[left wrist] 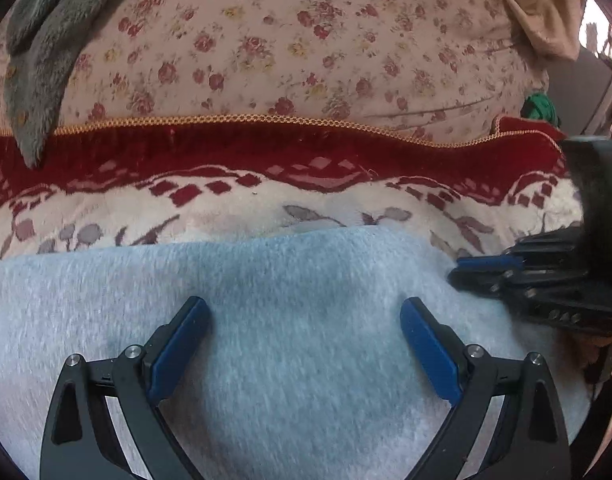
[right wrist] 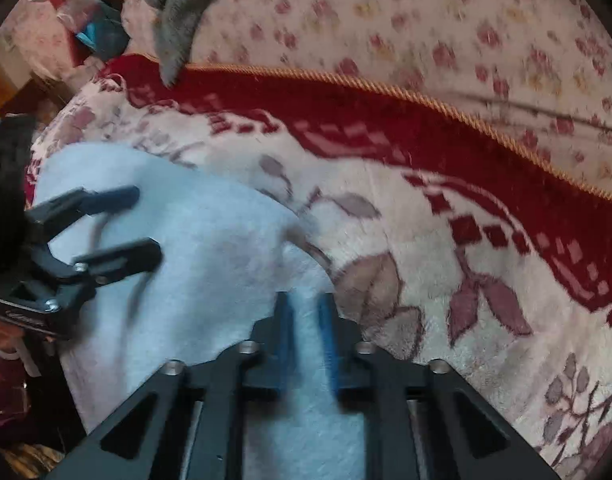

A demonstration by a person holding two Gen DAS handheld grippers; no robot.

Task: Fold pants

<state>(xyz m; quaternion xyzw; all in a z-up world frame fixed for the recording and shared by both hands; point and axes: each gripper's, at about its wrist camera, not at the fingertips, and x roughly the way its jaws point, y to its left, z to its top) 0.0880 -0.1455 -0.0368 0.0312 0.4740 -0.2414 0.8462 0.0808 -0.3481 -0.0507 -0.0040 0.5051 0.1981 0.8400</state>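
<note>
We see the pants (left wrist: 290, 320) lying on the blanket (left wrist: 346, 204). Our left tool (left wrist: 305, 312) is spread wide above them. Our right tool (right wrist: 306, 308) pinches their edge, fingers almost together.

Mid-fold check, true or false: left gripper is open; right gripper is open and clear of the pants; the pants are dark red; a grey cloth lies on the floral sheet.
1. Left gripper is open: true, over the pants.
2. Right gripper is open and clear: false, it looks shut on the pants' edge.
3. Pants are dark red: false, light blue-grey; the blanket is red.
4. Grey cloth lies on the floral sheet: true.
</note>
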